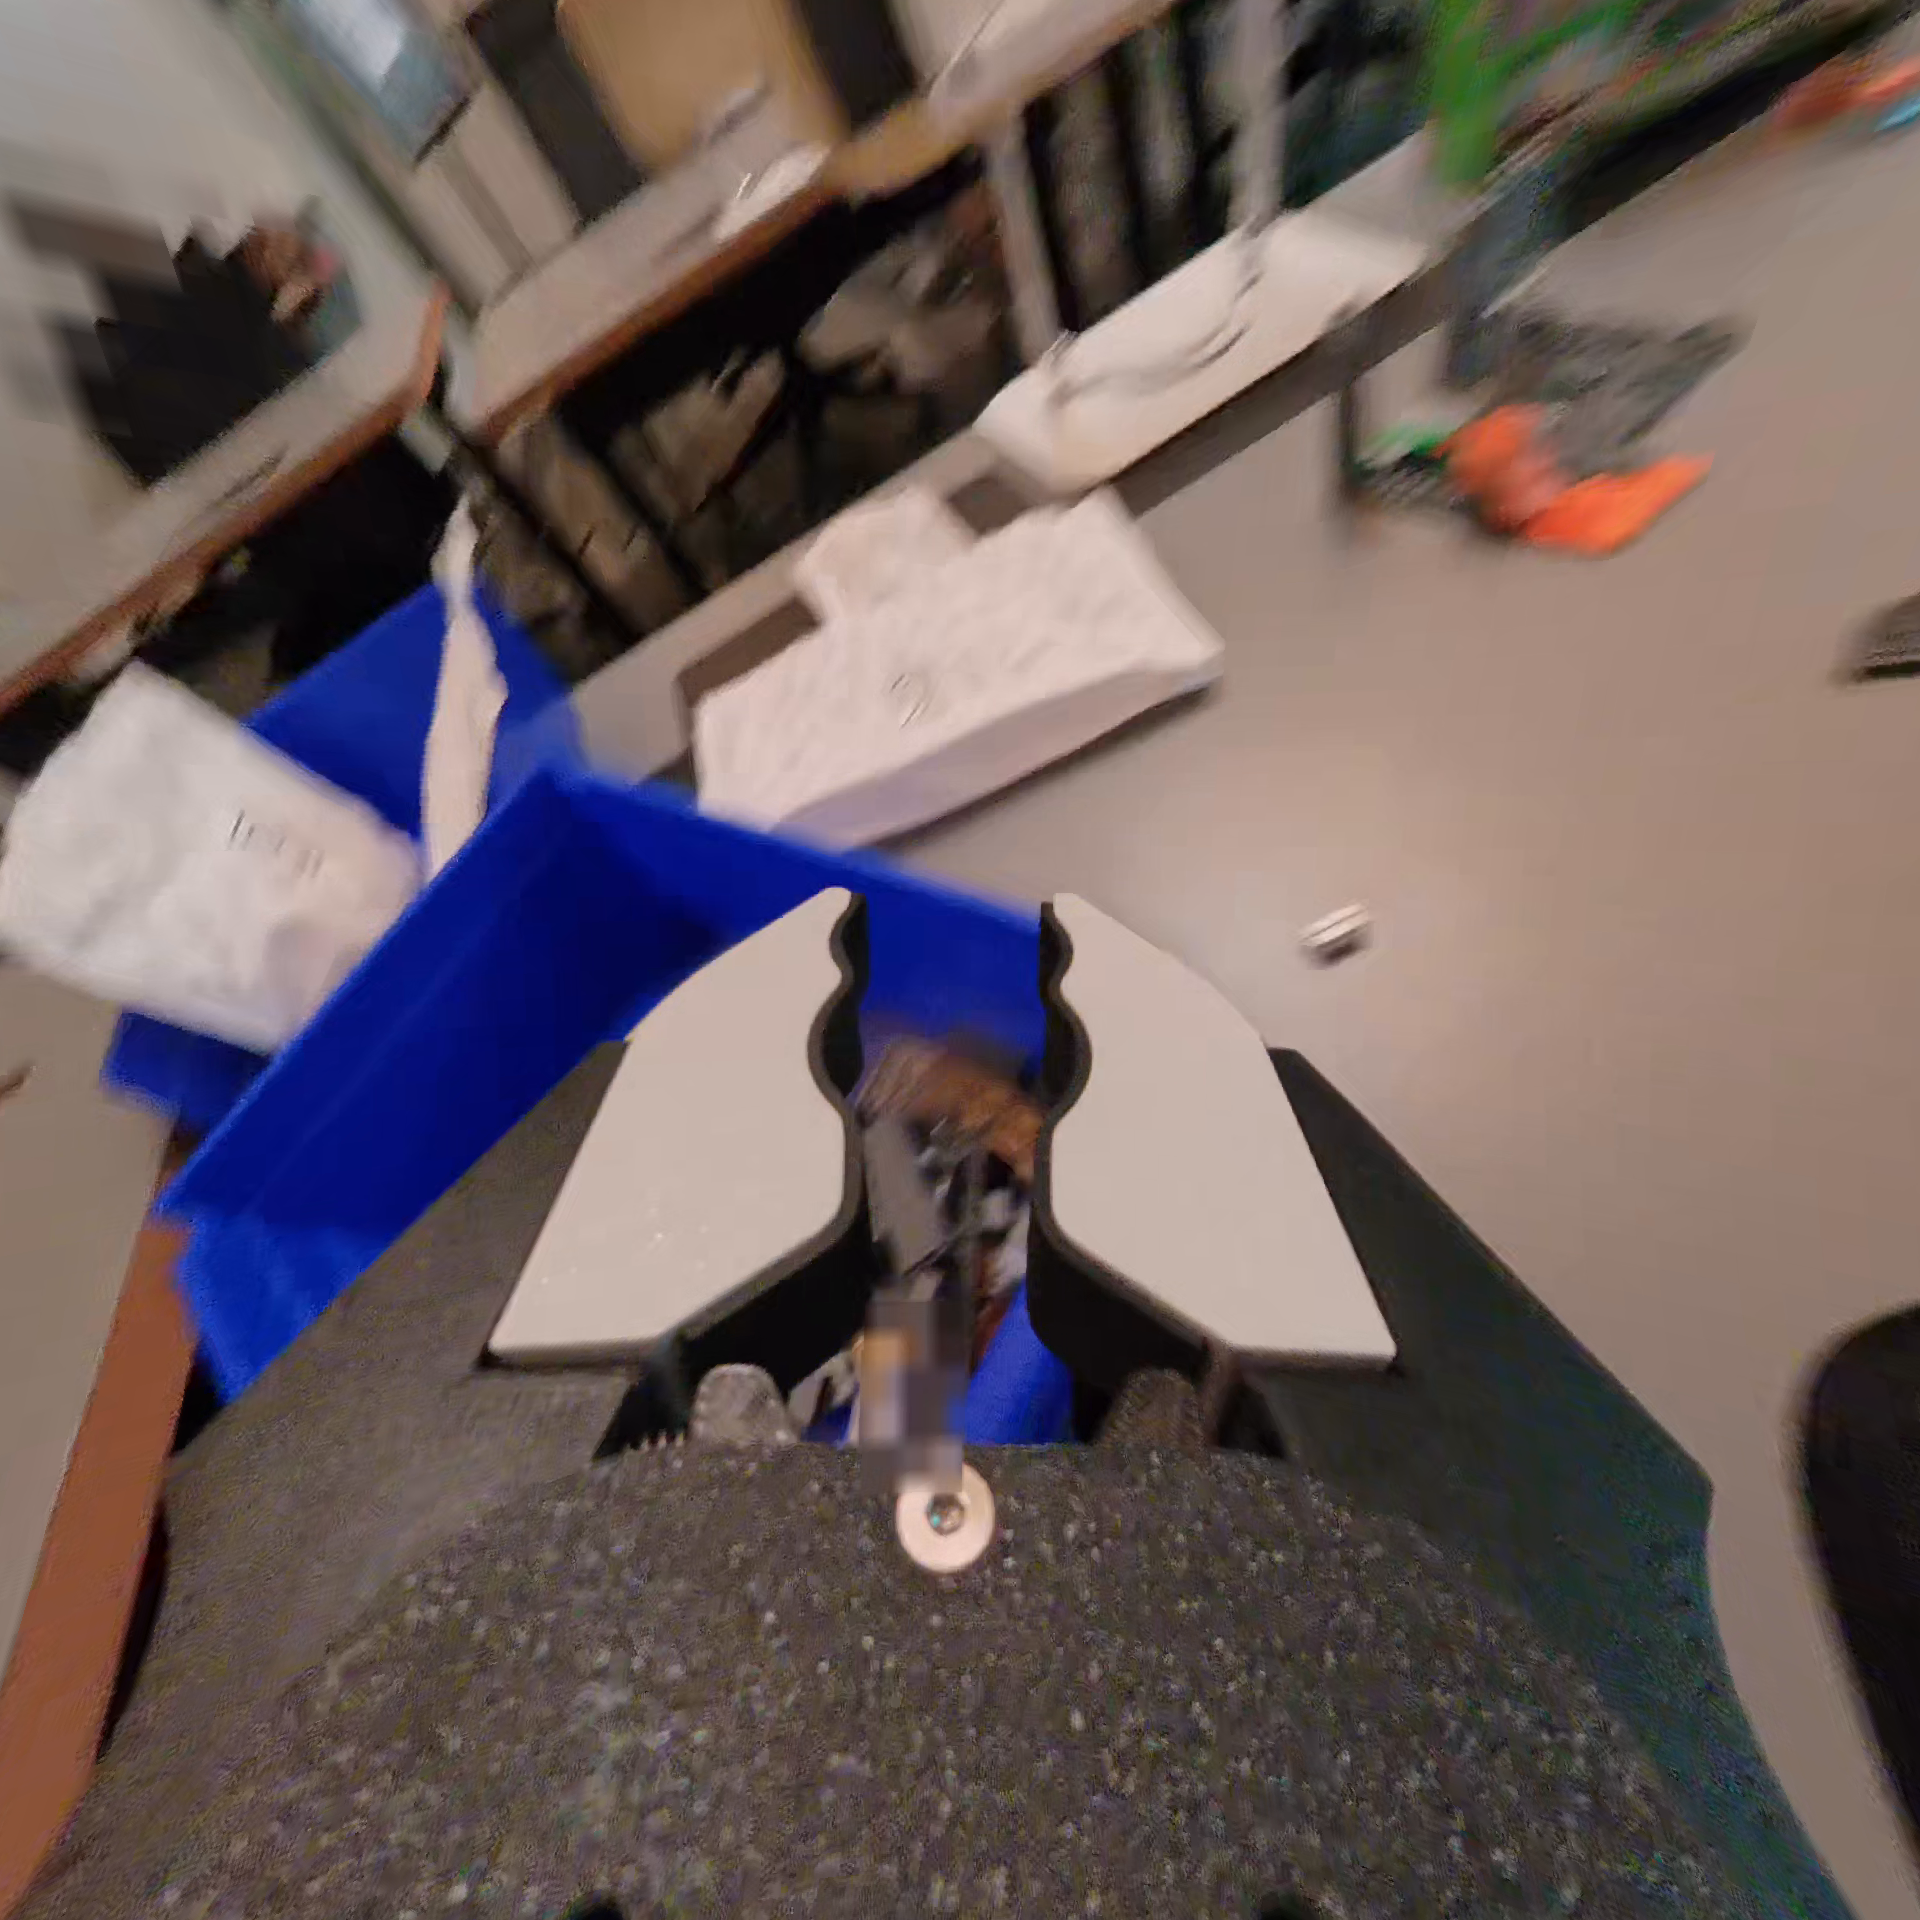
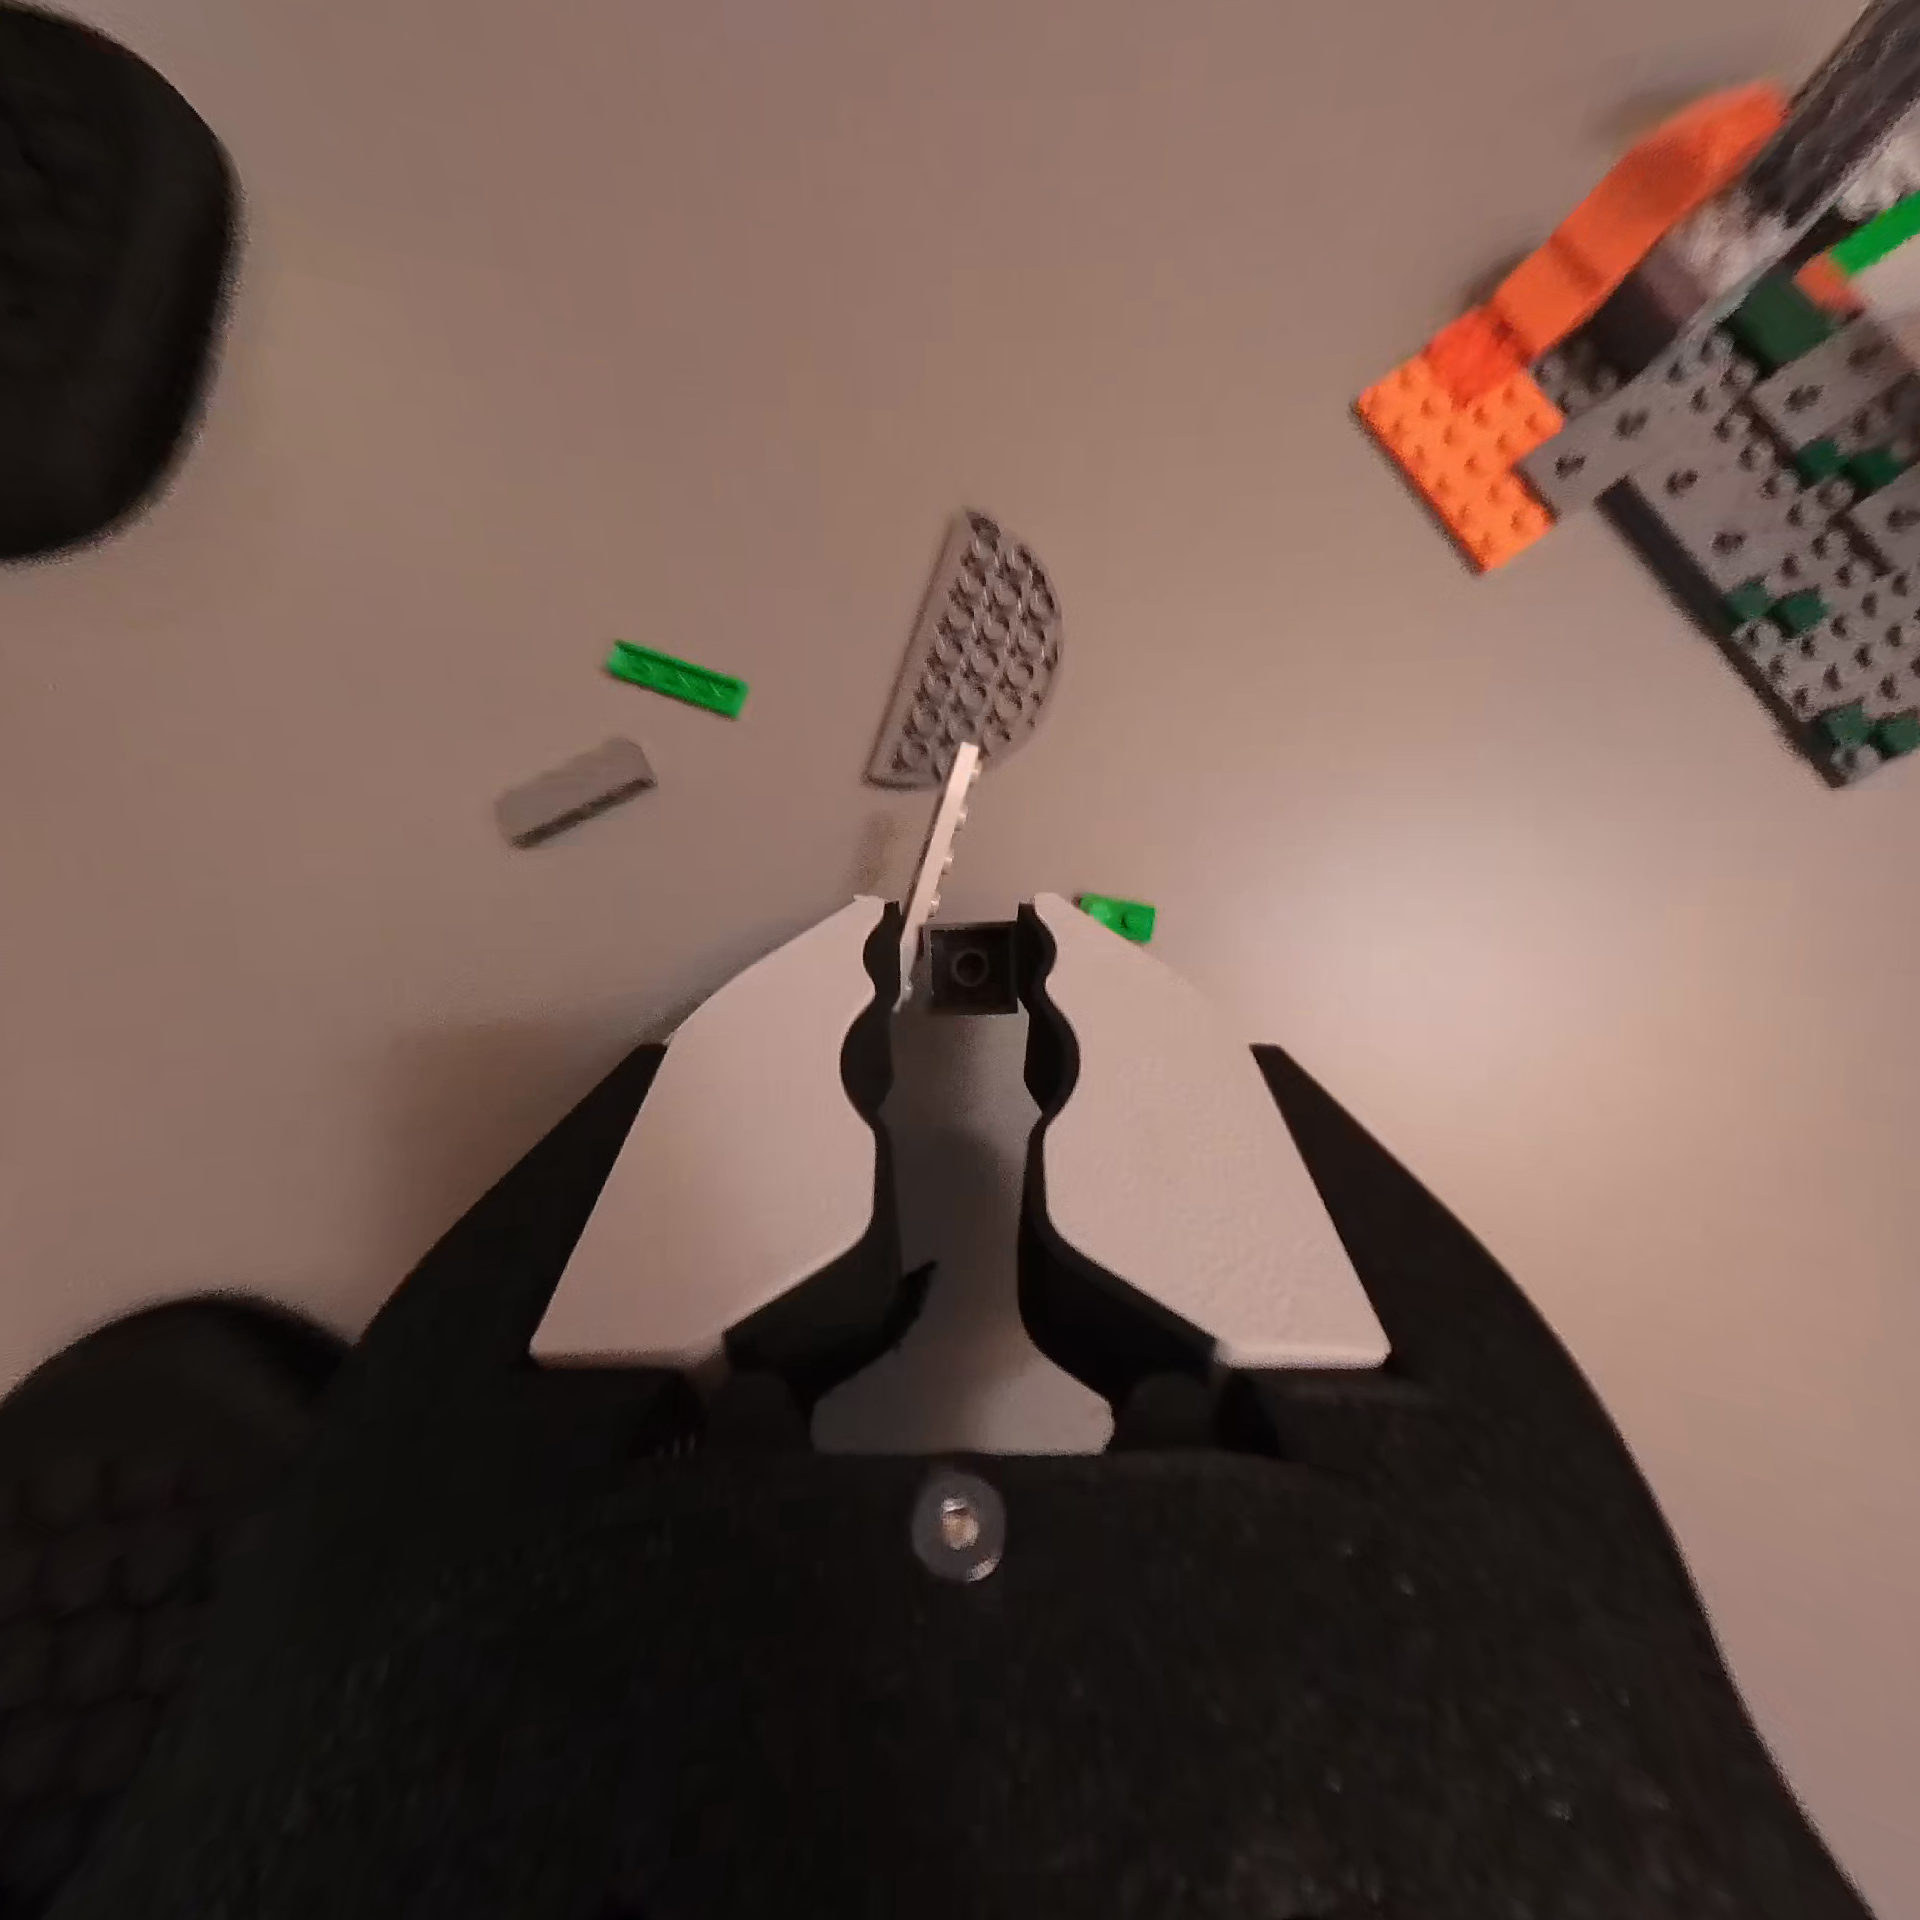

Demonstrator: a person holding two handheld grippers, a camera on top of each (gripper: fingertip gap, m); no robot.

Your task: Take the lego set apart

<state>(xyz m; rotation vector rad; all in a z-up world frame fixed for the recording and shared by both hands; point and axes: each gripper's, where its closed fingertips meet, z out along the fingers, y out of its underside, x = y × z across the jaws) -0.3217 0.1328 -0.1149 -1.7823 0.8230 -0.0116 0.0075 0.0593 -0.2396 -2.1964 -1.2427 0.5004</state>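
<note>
While clamped in the right tool (image 2: 957,916), grey plate (image 2: 943,844) points forward, left tool (image 1: 948,914) parted.

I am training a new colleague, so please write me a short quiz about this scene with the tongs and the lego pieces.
1. What do the right tongs grip?
A. a green plate
B. a small dark brick together with a thin pale plate
C. an orange plate

2. True or false: the half-round grey plate lies on the table, apart from the orange-and-grey build.

3. Fill in the missing word: in the left wrist view, the left tongs hover over a ___ bin.

Key: 1 B; 2 true; 3 blue.
</note>
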